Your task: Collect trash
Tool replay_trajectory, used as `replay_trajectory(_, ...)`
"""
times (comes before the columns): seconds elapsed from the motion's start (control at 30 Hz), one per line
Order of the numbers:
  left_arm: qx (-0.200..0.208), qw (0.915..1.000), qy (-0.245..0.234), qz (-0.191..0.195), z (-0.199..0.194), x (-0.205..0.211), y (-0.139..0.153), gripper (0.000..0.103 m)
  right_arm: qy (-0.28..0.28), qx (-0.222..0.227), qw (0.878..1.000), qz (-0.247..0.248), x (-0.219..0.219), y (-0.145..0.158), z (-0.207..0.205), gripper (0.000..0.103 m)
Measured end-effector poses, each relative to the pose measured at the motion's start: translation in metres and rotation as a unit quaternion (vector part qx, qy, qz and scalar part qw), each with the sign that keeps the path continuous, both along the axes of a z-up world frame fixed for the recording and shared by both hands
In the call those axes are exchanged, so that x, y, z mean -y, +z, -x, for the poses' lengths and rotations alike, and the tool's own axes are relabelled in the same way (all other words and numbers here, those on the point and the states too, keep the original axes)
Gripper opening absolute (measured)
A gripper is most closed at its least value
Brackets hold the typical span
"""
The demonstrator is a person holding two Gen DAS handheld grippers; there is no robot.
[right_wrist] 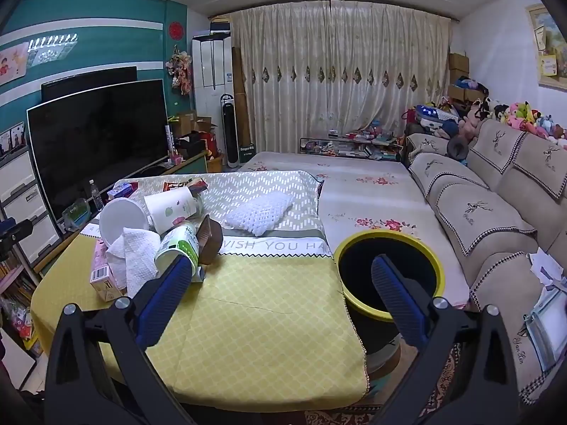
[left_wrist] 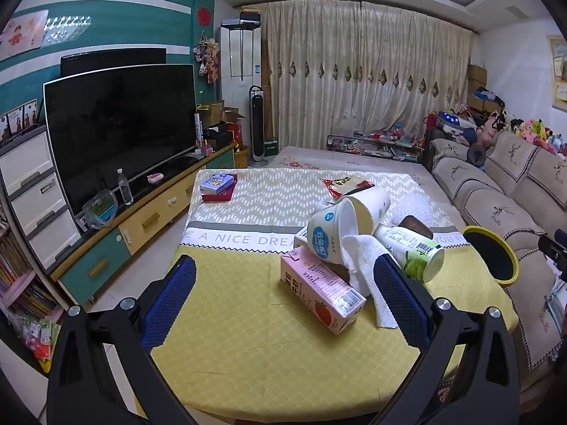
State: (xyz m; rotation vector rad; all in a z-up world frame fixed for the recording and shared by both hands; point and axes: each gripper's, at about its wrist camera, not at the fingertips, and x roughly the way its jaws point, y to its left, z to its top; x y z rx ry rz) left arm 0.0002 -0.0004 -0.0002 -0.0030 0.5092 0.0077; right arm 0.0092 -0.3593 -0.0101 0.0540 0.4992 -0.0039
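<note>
A heap of trash lies on the table's yellow cloth: a pink strawberry milk carton, a crumpled white paper towel, a tipped noodle cup, a green-labelled bottle and a brown wrapper. My left gripper is open just in front of the heap. My right gripper is open and empty, between the heap and the yellow-rimmed black bin standing right of the table.
A sofa with plush toys runs along the right. A TV on a low cabinet stands left. Boxes and a red snack bag lie at the table's far end, with a white knitted pad.
</note>
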Motion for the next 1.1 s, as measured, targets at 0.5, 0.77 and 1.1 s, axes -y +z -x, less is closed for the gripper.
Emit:
replay_trajectory(0.5, -0.002, 1.0000, -0.006, -0.004, 0.002, 0.001, 0.003, 0.099, -0.001, -0.007, 1.000, 0.003, 0.000, -0.005, -0.005, 0.097)
replay_trajectory(0.77, -0.003, 0.9998, -0.014, -0.010, 0.001, 0.008, 0.002, 0.099, -0.002, -0.012, 1.000, 0.000, 0.002, -0.010, -0.007, 0.097)
replay_trajectory(1.1, -0.007, 0.9998, -0.018, -0.011, -0.002, 0.015, -0.002, 0.099, -0.007, -0.015, 1.000, -0.001, 0.005, -0.011, -0.007, 0.097)
